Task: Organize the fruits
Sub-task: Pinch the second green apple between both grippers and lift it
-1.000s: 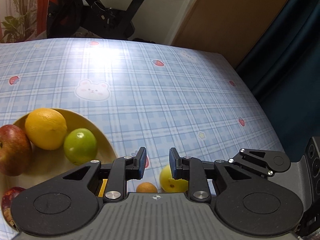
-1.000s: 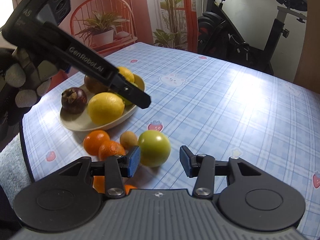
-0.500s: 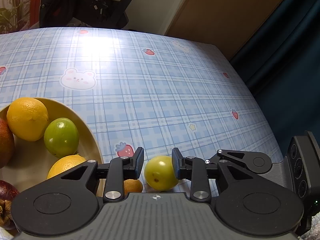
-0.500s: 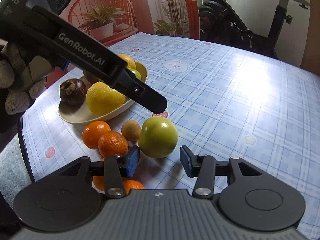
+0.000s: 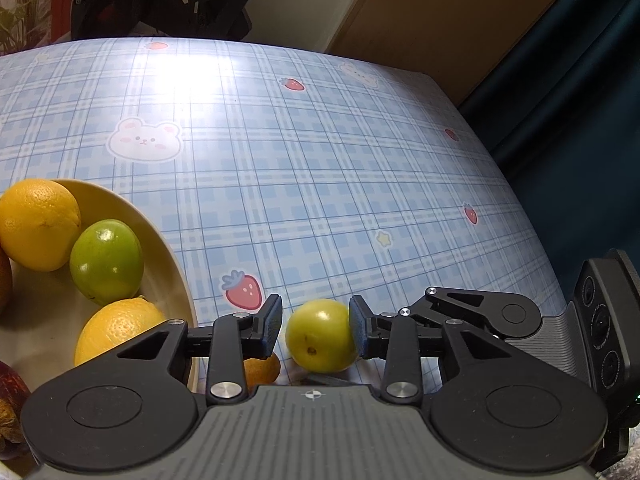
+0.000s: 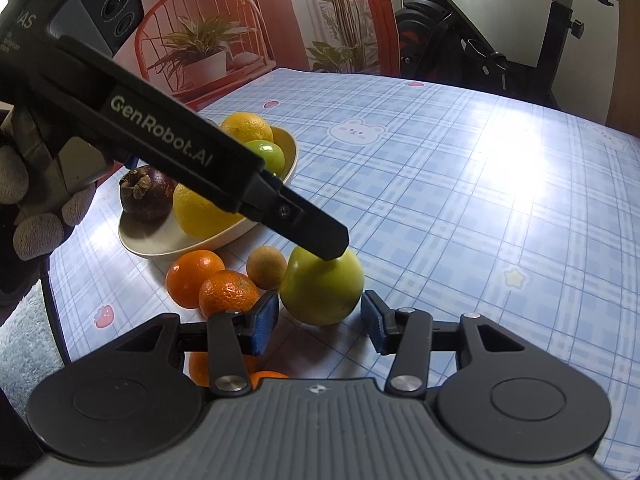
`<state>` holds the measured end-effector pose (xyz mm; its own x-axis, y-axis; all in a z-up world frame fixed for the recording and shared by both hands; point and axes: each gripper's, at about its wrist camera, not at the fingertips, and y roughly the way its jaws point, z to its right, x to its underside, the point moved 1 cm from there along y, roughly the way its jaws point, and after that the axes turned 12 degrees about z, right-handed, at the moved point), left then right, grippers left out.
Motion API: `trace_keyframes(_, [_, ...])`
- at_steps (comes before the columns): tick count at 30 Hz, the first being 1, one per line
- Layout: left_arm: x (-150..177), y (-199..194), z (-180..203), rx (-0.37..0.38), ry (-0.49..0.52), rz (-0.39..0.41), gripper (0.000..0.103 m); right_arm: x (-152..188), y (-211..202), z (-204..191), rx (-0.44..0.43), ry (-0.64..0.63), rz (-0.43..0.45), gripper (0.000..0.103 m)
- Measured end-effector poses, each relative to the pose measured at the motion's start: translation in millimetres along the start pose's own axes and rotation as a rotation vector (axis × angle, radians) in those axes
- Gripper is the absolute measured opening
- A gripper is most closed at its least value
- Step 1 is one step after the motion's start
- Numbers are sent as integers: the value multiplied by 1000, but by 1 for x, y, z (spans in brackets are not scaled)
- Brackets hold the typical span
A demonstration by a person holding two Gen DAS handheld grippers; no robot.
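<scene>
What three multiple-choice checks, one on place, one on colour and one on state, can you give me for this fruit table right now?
1. Where does the big green fruit nearest the right gripper lie?
A. in the bowl
B. on the tablecloth, outside the bowl
C. on the floor

2. What colour is the bowl?
A. red
B. black
C. cream

3. How is the right gripper?
A. open
B. shut on an orange
C. shut on a lemon

Answers:
1. B, it rests on the plaid cloth beside the bowl.
2. C, its rim shows pale cream.
3. A, its pads stand apart and press on nothing.
</scene>
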<state>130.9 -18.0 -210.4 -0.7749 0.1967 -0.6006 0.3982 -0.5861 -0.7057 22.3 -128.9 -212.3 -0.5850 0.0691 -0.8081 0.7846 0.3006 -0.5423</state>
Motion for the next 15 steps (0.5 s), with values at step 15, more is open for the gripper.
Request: trace_keyframes(15, [0,0,-6,30,-25,15,38,-5,-5,1,-3,1,18,46])
